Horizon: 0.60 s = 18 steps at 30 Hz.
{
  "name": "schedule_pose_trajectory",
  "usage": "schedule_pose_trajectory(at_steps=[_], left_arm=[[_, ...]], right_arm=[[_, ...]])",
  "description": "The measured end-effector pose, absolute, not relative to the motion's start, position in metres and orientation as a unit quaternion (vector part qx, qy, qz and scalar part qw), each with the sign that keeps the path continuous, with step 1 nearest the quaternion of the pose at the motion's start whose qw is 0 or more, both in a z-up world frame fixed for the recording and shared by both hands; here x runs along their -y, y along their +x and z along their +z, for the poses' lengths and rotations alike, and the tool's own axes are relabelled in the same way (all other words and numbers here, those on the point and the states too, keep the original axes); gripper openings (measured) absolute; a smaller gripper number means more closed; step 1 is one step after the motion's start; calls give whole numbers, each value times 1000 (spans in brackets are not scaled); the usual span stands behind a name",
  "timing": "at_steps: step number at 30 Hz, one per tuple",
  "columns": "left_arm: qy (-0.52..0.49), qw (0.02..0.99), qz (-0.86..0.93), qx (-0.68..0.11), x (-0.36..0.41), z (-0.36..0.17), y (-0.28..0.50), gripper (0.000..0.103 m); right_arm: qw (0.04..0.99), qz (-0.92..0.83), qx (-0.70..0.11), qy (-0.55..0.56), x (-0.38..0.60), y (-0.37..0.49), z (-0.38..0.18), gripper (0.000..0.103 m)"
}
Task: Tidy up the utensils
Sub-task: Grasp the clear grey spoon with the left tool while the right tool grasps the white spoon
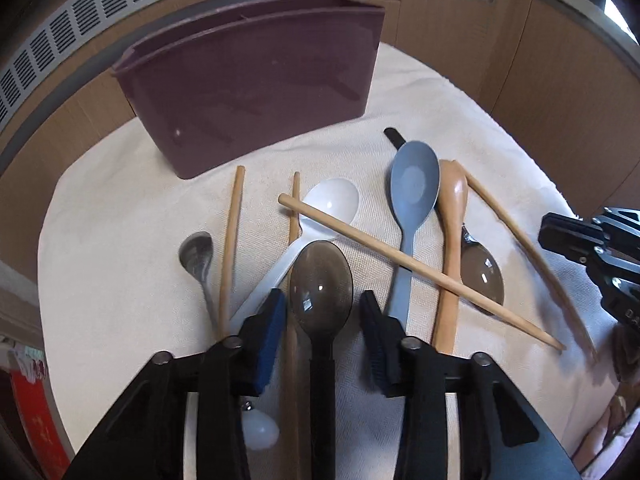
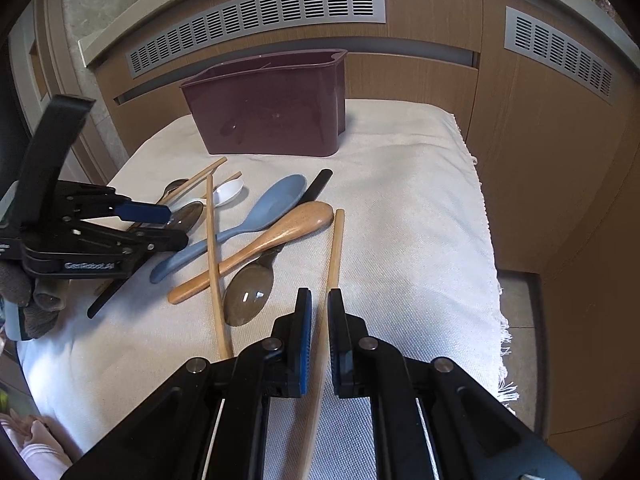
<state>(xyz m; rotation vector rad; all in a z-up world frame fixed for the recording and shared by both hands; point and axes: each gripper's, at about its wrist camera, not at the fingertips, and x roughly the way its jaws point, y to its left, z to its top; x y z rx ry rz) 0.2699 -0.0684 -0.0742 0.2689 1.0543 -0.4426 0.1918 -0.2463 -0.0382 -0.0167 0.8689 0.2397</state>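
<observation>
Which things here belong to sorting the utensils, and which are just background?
Part of the job:
- maroon holder
- smoky spoon between the left tool's pads
- chopstick in the right tool
- blue spoon, wooden spoon, white spoon

Just there:
- white cloth
- vent grilles
- wooden cabinets

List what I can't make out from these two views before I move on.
- Maroon holder: its inside is hidden by its own front wall in both views.
- Smoky spoon: in the left wrist view the handle runs under the left tongs.
- Chopstick in the right tongs: its near end is cut off by the right wrist view's bottom edge.
</observation>
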Motion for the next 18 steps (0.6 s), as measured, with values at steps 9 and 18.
schedule_pose_trajectory(at_steps=[9, 18], left_arm=[[91, 858, -198, -465, 52, -60, 256, 32], [18, 899, -145, -412, 1, -40, 225, 32]], right_arm=[[900, 121, -419, -3, 235, 208, -29, 25], [900, 79, -429, 8, 197, 262, -26, 48]])
